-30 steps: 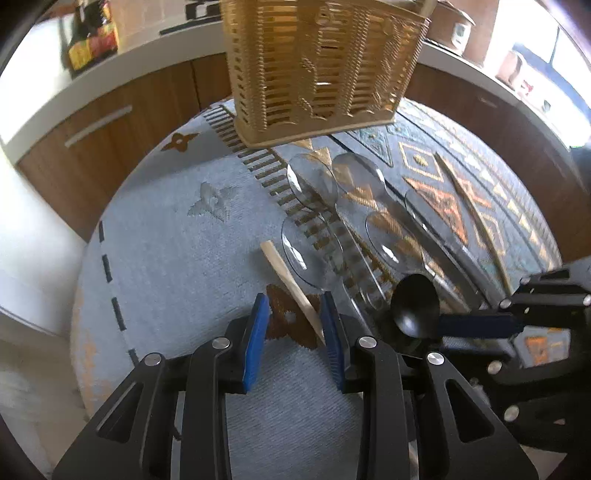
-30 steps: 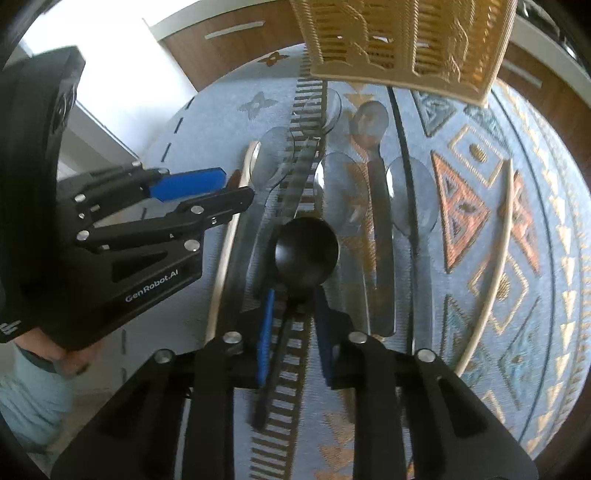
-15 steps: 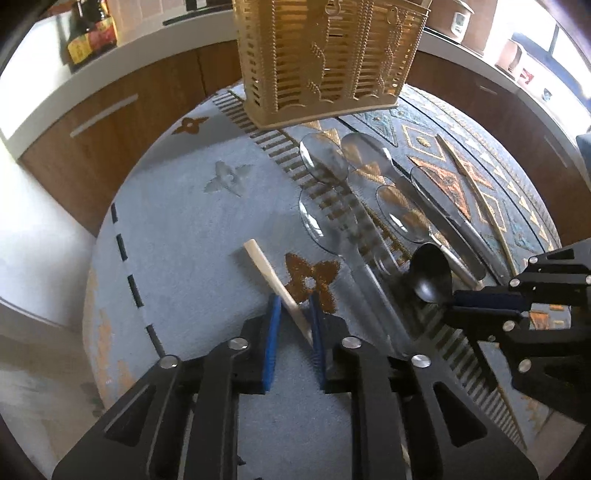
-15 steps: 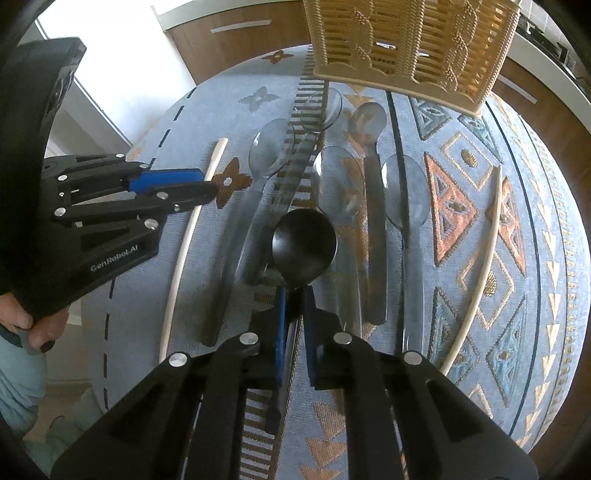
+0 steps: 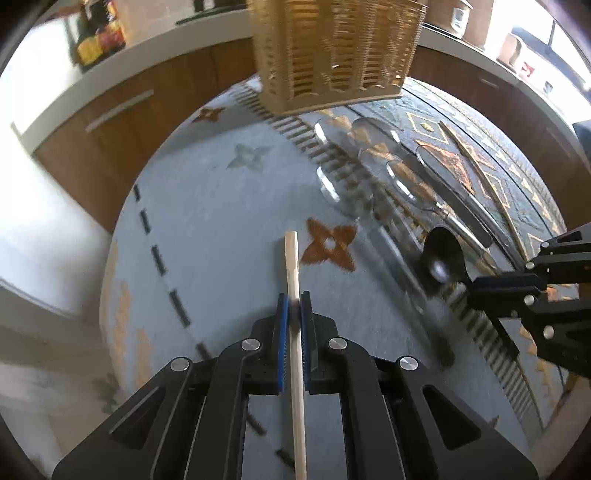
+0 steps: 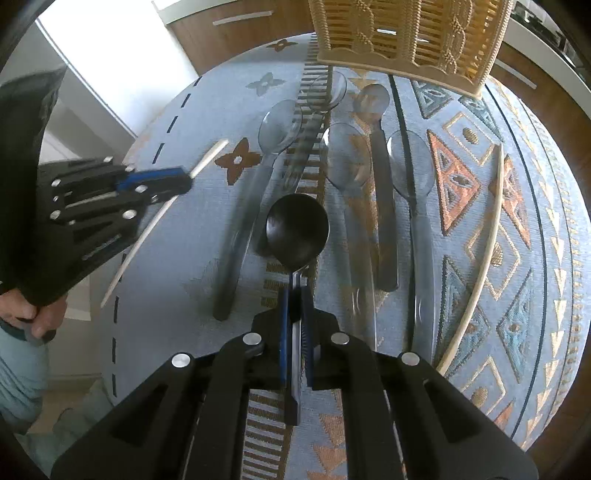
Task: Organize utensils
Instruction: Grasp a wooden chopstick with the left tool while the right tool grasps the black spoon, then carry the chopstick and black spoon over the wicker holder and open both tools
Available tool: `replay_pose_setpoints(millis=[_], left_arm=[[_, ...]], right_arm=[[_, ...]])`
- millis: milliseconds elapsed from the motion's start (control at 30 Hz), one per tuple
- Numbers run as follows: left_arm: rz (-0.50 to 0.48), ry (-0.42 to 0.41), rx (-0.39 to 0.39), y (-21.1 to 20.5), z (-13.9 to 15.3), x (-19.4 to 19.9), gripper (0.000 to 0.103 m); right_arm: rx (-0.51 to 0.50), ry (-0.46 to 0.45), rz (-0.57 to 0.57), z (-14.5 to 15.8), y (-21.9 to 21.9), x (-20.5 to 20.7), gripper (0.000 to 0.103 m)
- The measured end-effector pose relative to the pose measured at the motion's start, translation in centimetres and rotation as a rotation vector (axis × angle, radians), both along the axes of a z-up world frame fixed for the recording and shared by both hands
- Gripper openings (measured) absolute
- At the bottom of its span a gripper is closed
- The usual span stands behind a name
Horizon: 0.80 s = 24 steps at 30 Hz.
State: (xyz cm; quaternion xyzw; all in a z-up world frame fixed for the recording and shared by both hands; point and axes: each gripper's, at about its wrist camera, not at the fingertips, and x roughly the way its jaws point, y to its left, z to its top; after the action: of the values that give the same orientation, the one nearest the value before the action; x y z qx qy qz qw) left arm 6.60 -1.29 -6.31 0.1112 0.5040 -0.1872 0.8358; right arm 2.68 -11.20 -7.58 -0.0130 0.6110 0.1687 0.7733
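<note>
Utensils mostly lie on the cloth near the far basket: left gripper clamps a chopstick, right gripper a black spoon.

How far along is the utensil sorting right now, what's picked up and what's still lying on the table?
Nothing can be seen inside the wicker basket yet. In hand: the left gripper is shut on a wooden chopstick, and the right gripper on the black spoon. Left on the cloth: the clear plastic spoons and a second chopstick.
</note>
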Motion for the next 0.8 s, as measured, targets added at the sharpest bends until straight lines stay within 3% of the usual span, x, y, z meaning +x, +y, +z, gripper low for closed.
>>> replay_pose_setpoints(millis=[67, 167, 300, 367, 433, 533, 633, 733, 800], left_arm=[[0.017, 0.031, -0.037, 0.9, 0.0, 0.1, 0.005], [0.014, 0.071, -0.068, 1.4, 0.1, 0.7, 0.006], [-0.015, 0.095, -0.049, 1.3, 0.2, 1.5, 0.01], [-0.039, 0.105, -0.036, 1.0, 0.3, 2.0, 0.013], [-0.051, 0.109, -0.021, 0.7, 0.3, 2.2, 0.015], [-0.073, 0.102, 0.006, 0.1, 0.3, 2.8, 0.015], [-0.098, 0.103, 0.029, -0.5, 0.3, 3.2, 0.015], [-0.111, 0.069, 0.08, -0.9, 0.3, 2.9, 0.005], [-0.099, 0.052, 0.066, -0.6, 0.3, 2.7, 0.004]], right_arm=[[0.004, 0.01, -0.004, 0.0, 0.0, 0.4, 0.008], [-0.003, 0.018, -0.008, 0.0, 0.4, 1.5, 0.021], [-0.053, 0.013, 0.003, 0.0, 1.1, 2.8, 0.026], [-0.068, 0.014, 0.006, 0.0, 1.3, 3.4, 0.048], [-0.099, 0.0, 0.009, 0.0, 1.6, 3.9, 0.055], [-0.127, -0.008, 0.035, -0.2, 2.4, 4.7, 0.054], [-0.135, -0.018, 0.042, -0.2, 3.1, 5.2, 0.035], [-0.132, -0.016, 0.061, -0.3, 3.9, 5.5, 0.035], [-0.135, -0.029, 0.07, -0.2, 4.1, 5.4, 0.035]])
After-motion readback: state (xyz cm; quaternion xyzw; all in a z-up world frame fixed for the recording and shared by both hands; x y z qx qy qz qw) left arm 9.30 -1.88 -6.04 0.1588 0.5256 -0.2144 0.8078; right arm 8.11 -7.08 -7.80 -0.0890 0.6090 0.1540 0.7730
